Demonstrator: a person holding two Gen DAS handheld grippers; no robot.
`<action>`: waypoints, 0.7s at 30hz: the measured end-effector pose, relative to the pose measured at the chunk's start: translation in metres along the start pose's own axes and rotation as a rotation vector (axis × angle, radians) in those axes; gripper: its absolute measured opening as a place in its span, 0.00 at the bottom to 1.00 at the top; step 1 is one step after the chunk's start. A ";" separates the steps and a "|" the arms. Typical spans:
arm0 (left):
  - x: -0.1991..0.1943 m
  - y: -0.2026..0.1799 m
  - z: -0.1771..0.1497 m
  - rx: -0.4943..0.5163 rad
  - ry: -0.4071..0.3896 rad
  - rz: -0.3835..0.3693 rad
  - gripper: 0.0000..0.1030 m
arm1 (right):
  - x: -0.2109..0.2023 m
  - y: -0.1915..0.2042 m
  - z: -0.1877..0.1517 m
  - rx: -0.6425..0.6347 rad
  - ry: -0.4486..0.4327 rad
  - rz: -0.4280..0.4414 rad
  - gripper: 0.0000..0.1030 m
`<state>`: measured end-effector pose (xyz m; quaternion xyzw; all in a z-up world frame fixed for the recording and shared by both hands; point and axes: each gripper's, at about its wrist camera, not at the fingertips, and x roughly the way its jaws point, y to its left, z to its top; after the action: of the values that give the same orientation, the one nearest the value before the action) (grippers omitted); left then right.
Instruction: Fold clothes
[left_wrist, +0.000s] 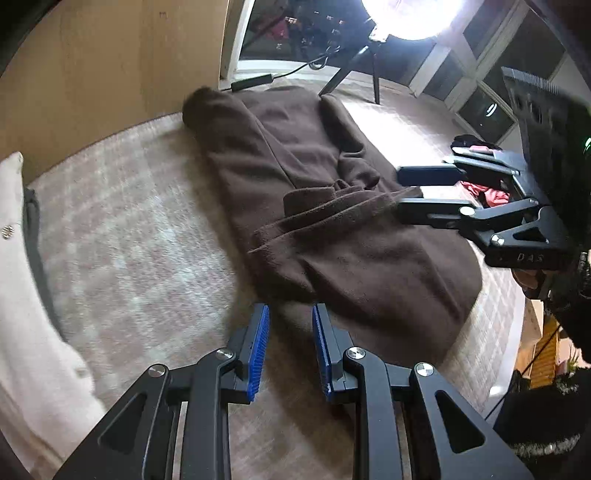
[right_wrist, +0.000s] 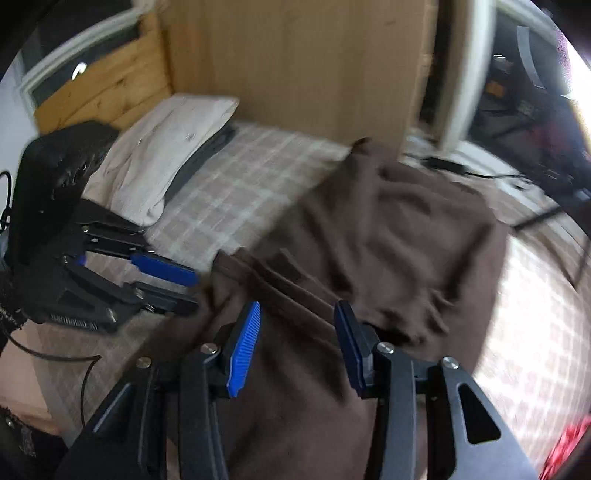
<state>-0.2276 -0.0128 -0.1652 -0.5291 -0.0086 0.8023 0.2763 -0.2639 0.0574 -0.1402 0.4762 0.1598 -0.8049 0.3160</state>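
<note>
Lying lengthwise on the checked bedcover (left_wrist: 140, 236), brown garment (left_wrist: 314, 206) is partly folded. Left gripper (left_wrist: 290, 350) jaws apart, empty, at its near edge; right gripper (right_wrist: 295, 343) jaws apart above it, empty.

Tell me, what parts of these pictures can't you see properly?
- Brown garment: its near end in the right wrist view is covered by the right gripper; that whole view is motion-blurred.
- Red clothes: mostly hidden behind the right gripper in the left wrist view.
- Cream folded garment: cut off by the left edge in the left wrist view.
- Lamp: washed out by glare, left wrist view.
</note>
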 end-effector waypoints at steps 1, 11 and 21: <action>0.003 0.000 0.001 -0.007 -0.005 -0.010 0.21 | 0.009 -0.002 0.002 -0.011 0.022 -0.016 0.40; -0.007 0.029 0.052 -0.090 -0.072 0.031 0.32 | -0.070 -0.104 -0.005 0.227 -0.214 -0.206 0.52; 0.019 0.068 0.151 -0.139 -0.124 0.072 0.39 | -0.025 -0.229 -0.002 0.449 -0.158 -0.281 0.52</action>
<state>-0.3911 -0.0196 -0.1360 -0.4964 -0.0621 0.8403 0.2087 -0.4052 0.2385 -0.1297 0.4432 0.0168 -0.8907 0.0994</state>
